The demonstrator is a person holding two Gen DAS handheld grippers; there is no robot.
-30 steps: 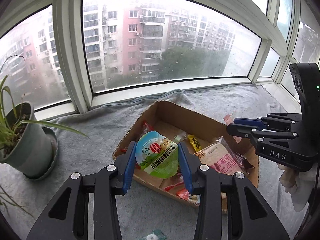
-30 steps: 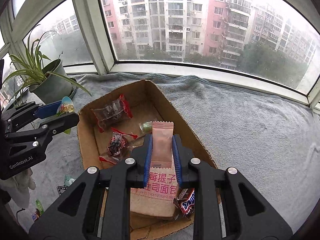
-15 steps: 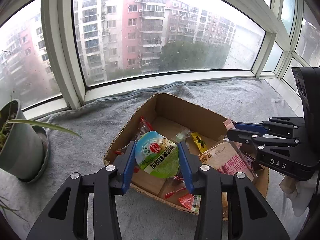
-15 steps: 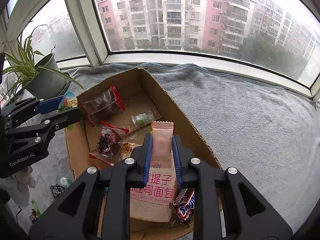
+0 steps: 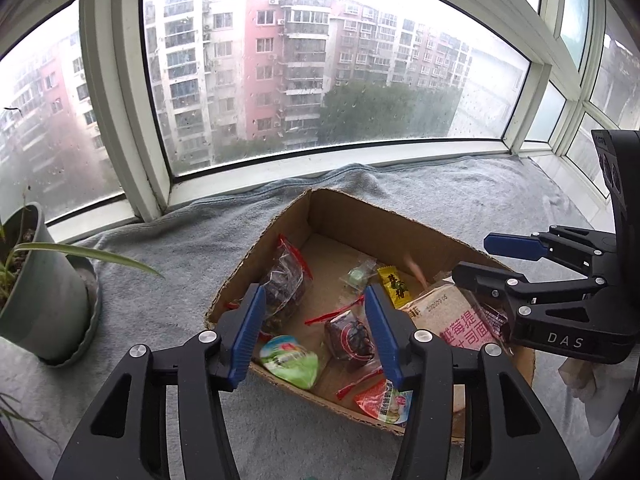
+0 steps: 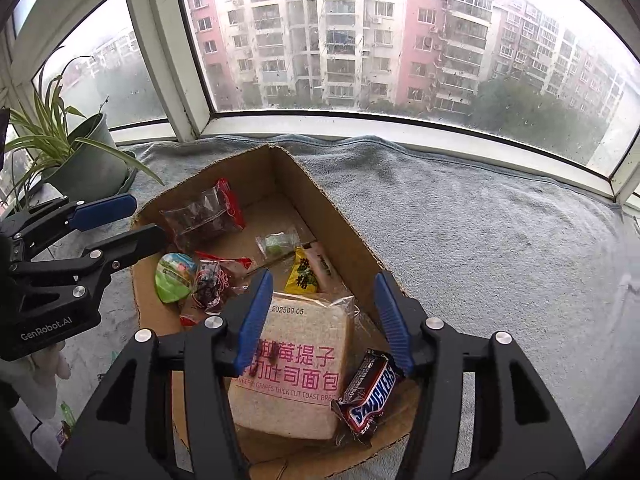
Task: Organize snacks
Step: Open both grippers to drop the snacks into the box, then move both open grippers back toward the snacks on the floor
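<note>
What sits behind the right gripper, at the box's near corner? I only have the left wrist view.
Observer: A Snickers bar lies in the cardboard box, right beside the toast bread pack.
Operator: Is the bread pack gripped?
Observer: No. The right gripper has just been opening. Its pads stand apart on either side of the pack, which lies flat on the box floor.
Operator: Any snacks left outside the box?
Observer: Yes. A few small packets lie to the left of the box, at the lower left edge of the right wrist view. They are too small to name.
</note>
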